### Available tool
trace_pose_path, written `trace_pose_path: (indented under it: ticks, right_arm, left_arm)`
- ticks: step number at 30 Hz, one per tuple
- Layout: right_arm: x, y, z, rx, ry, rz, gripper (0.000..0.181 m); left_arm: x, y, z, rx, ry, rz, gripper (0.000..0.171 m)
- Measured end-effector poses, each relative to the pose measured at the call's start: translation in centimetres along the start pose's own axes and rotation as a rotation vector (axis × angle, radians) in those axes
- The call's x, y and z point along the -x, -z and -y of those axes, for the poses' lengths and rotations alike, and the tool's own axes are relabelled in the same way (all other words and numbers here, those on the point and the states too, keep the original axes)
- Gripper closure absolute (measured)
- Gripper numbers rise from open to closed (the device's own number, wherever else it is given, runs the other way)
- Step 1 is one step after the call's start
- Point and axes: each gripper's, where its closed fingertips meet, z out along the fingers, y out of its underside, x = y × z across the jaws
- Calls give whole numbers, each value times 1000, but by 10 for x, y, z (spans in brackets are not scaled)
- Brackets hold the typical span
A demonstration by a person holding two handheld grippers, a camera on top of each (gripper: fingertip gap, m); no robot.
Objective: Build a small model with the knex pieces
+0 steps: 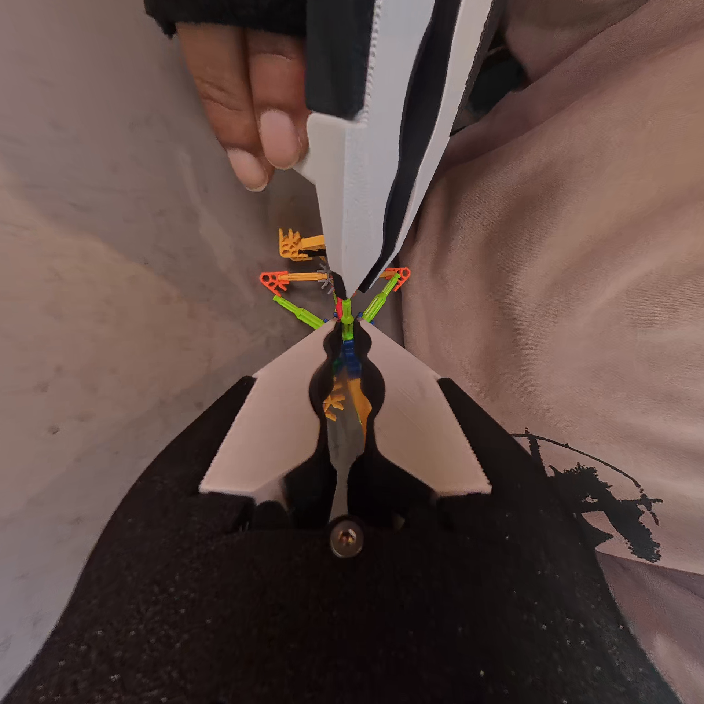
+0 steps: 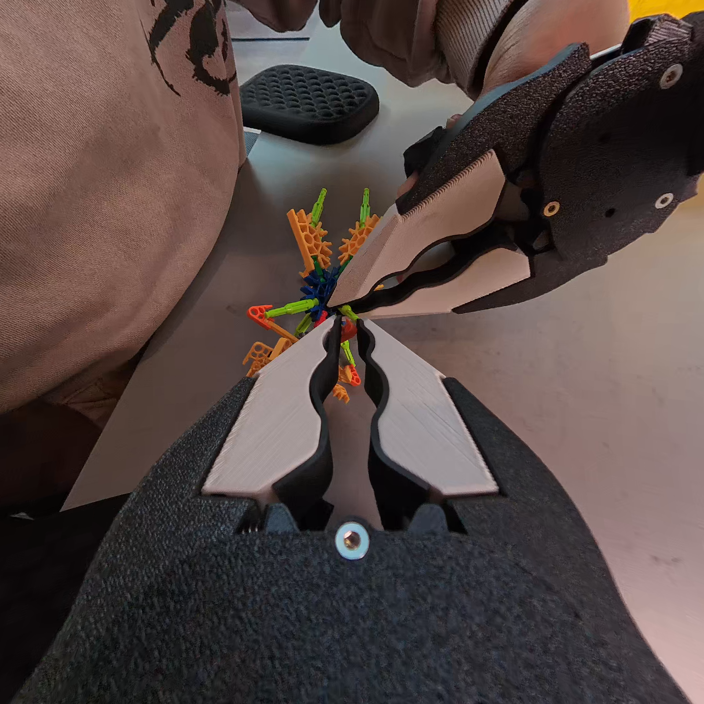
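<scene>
at frame centre, both views: toy (image 2: 318,274) of snapped rods and connectors, mostly built, many pieces joined; loose orange bits (image 2: 263,352) lie beside it on table (image 2: 533,381). left gripper (image 1: 347,322) pinched onto toy's green rod (image 1: 346,318), blue hub between its fingers. right gripper (image 2: 347,322) fingers narrowly apart around red-and-green part; firm grip or not, cannot tell. in left view right gripper descends from top, hand (image 1: 247,103) upper left. grippers meet tip to tip.
</scene>
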Motion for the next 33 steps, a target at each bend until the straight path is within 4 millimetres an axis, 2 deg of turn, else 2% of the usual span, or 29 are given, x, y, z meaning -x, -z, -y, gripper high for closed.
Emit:
trace_pose_path:
  ticks: [8,10,13,15,18,24,26,33]
  right_arm:
    - [11,-2,-3,33,-68,137,178]
    - [9,2,-3,46,-84,134,178]
    - [10,13,2,25,-141,137,161]
    - [11,21,4,29,-176,125,157]
    - [3,27,-10,115,-207,28,157]
    - [4,18,-12,131,-334,66,177]
    - [4,16,-10,131,-323,93,178]
    - [3,9,3,79,-132,117,179]
  left_arm:
    - [-3,-11,6,98,-66,13,167]
    - [-1,-10,11,61,-60,32,166]
    - [3,-4,16,-30,-59,72,165]
    - [2,2,18,-98,-53,89,161]
    - [2,9,20,-190,-59,127,156]
    - [6,7,20,-270,-50,200,156]
    - [5,4,19,-292,-45,201,165]
    - [1,8,13,-366,-29,156,167]
